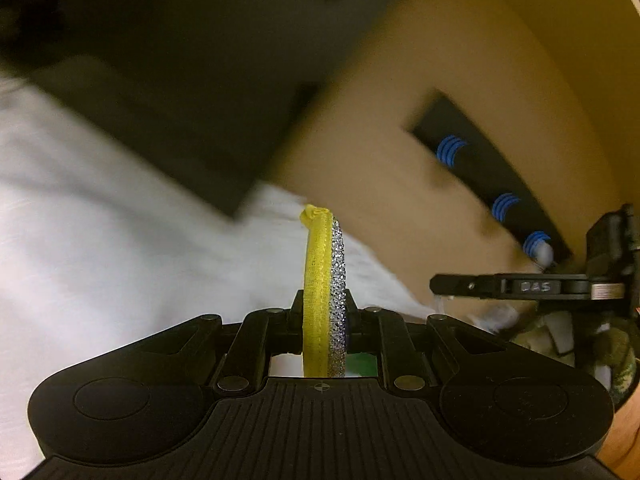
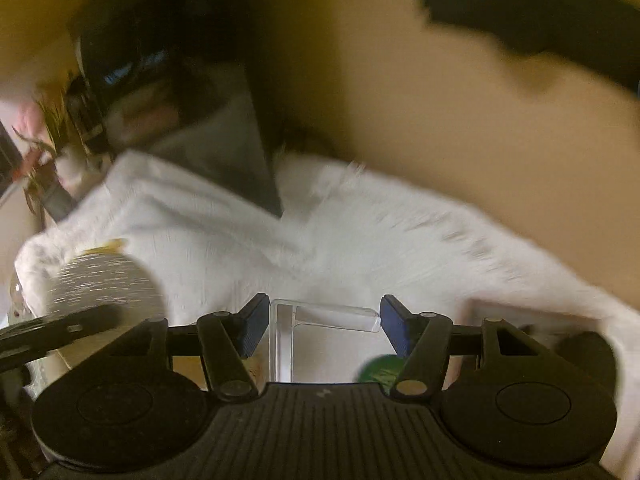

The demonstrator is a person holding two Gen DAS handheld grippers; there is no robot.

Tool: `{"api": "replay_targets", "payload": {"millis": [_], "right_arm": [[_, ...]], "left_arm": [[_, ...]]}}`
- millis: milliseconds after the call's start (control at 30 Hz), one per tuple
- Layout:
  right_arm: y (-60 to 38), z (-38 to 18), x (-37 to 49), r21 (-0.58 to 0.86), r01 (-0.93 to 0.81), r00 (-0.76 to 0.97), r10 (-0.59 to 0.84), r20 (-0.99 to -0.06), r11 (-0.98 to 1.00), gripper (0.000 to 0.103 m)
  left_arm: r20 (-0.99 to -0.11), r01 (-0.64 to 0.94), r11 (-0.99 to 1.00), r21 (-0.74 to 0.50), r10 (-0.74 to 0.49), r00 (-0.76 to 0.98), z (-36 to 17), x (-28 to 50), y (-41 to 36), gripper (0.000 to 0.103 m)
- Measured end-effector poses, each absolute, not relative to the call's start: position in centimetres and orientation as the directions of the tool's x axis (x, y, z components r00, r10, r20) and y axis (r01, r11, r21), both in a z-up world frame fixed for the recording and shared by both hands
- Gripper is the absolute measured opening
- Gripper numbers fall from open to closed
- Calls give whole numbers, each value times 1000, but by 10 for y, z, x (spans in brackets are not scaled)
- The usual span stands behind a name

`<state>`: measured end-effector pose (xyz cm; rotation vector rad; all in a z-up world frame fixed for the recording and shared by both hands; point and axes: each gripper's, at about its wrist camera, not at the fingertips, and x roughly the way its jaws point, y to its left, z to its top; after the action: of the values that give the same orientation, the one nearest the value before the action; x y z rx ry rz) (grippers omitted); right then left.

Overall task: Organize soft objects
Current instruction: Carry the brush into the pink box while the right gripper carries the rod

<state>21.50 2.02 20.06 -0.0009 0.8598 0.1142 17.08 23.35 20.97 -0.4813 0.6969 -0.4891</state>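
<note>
Left gripper (image 1: 324, 320): fingers clamped on a yellow elastic band with a silver rhinestone strip (image 1: 324, 280); the band stands edge-on, upright between the pads, probably pinched that way for carrying.
Right gripper (image 2: 320, 328): blue-padded fingers apart, nothing between them; it hovers over a clear plastic box (image 2: 328, 320), likely ready to steady it or to take the next item.
White fluffy cloth (image 2: 240, 232): covers the surface under both tools; its far edge meets a tan floor.
Green round object (image 2: 380, 368): low beside the right finger, too blurred to identify.
Dark slab with blue ribbed discs (image 1: 492, 184): lies on the tan floor beyond the cloth's far-right edge.
Image quality: heavy motion blur in both views.
</note>
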Motion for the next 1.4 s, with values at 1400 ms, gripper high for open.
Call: {"api": "replay_targets", "payload": {"millis": [1400], "right_arm": [[-169, 123, 159, 194, 216, 683, -6, -730, 957, 61]], "left_arm": [[-640, 469, 782, -409, -613, 463, 170, 259, -8, 41]]}}
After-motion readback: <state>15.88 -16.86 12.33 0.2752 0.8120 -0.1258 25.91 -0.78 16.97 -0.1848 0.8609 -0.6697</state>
